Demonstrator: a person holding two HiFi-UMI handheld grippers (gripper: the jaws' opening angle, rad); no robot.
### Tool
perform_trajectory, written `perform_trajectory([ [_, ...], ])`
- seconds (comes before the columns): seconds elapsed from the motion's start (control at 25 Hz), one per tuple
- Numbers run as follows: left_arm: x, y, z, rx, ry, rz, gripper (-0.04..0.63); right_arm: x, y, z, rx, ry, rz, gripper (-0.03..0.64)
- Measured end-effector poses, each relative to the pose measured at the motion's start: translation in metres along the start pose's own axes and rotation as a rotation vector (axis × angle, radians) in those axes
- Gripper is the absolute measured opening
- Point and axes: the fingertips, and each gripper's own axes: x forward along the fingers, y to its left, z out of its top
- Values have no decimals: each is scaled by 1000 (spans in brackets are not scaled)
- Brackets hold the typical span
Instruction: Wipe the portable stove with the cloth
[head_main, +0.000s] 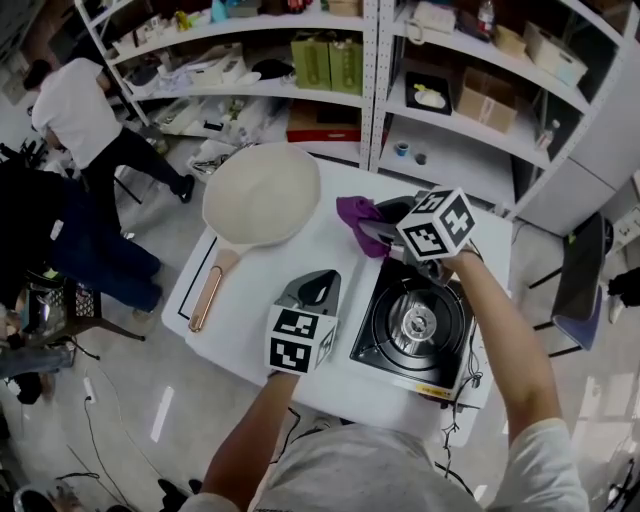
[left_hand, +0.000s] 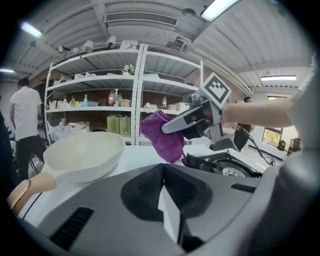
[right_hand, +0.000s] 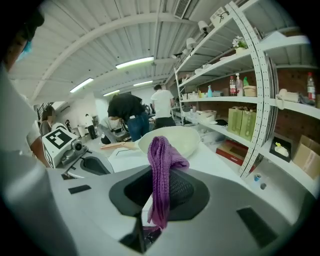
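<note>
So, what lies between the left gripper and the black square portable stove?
Nothing lies there. In the head view, only a narrow strip of the bare white table separates the left gripper from the black square portable stove.
</note>
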Motion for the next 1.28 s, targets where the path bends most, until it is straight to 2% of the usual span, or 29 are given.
perform_trajectory([
  [0.4,7,-8,6,14,-1,-18,5,-16,-8,-21,18,25,-27,63],
  [1.28,28,-77,29,108,-17,-135,3,-102,-24,-85,102,18,-169,63],
])
